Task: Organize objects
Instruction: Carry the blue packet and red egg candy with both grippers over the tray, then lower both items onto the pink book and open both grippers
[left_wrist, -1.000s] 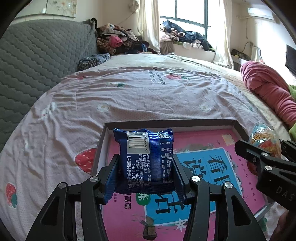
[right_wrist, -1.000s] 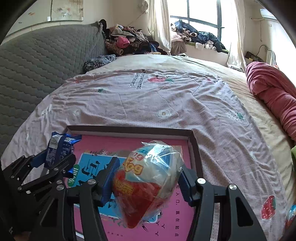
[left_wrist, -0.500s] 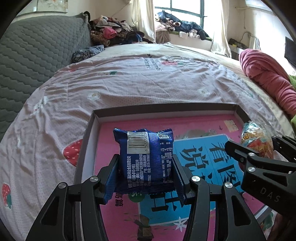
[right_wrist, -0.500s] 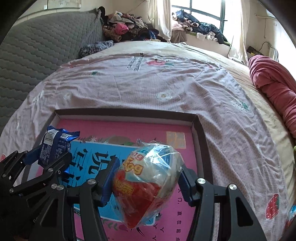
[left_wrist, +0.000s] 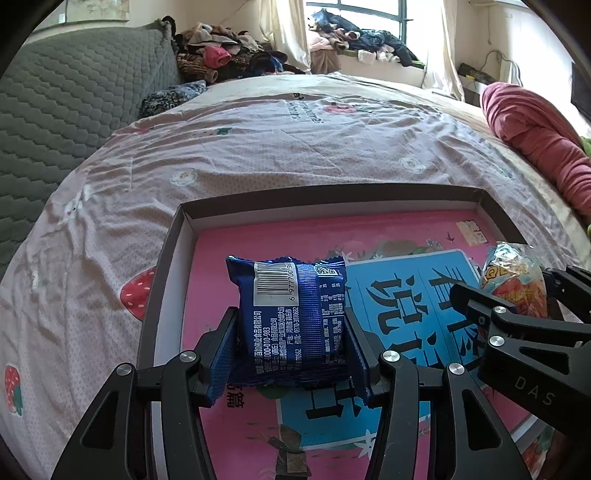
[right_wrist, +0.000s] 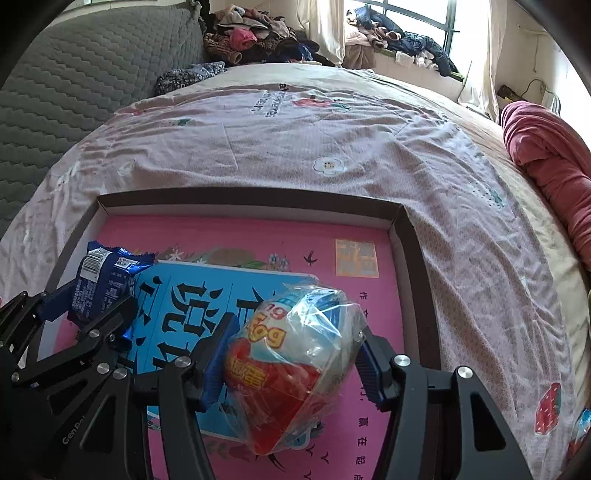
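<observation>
The left gripper (left_wrist: 291, 325) is clamped on the flat sides of a blue foil snack packet (left_wrist: 291, 317), and the right gripper (right_wrist: 293, 350) pinches a crinkly clear-wrapped red and white egg-shaped treat (right_wrist: 288, 373). Both hang side by side above the shallow dark-rimmed cardboard tray with a pink and blue printed floor (right_wrist: 255, 197), probably for dropping in. The tray lies on a pink flowered bedsheet (left_wrist: 258, 147).
</observation>
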